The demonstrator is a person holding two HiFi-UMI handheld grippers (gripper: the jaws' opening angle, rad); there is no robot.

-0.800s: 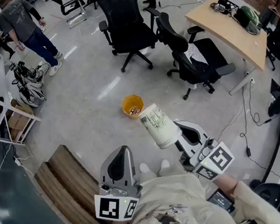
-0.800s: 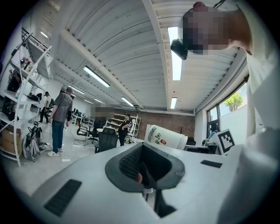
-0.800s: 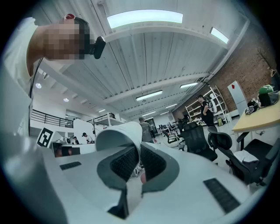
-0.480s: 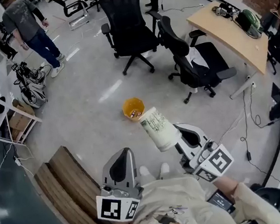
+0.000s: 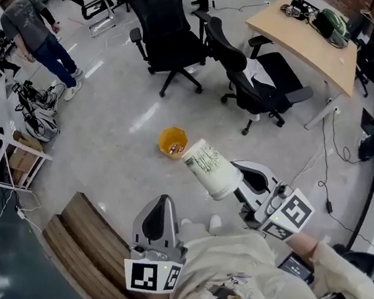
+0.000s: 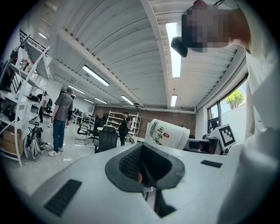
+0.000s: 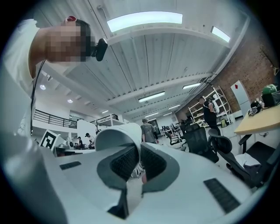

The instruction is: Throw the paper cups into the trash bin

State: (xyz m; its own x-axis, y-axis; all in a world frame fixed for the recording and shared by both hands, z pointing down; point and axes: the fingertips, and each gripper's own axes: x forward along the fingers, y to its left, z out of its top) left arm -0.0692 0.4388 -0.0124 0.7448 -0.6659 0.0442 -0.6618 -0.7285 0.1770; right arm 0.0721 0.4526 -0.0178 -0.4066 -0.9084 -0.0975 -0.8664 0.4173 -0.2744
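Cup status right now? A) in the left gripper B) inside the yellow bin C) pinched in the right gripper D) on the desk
C: the right gripper has its jaws closed on the paper cup wall; the yellow bin stands on the floor beyond it.

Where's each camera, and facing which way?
Head view: on the person's head, facing steeply down at floor, trash bin, paper cup; torso, left gripper, right gripper show.
Left gripper view: on the left gripper, tilted up at ceiling; its shut fingers, a sleeve show.
Right gripper view: on the right gripper, tilted up; fingers pinch the cup's rim.
Shared: all three see the cup.
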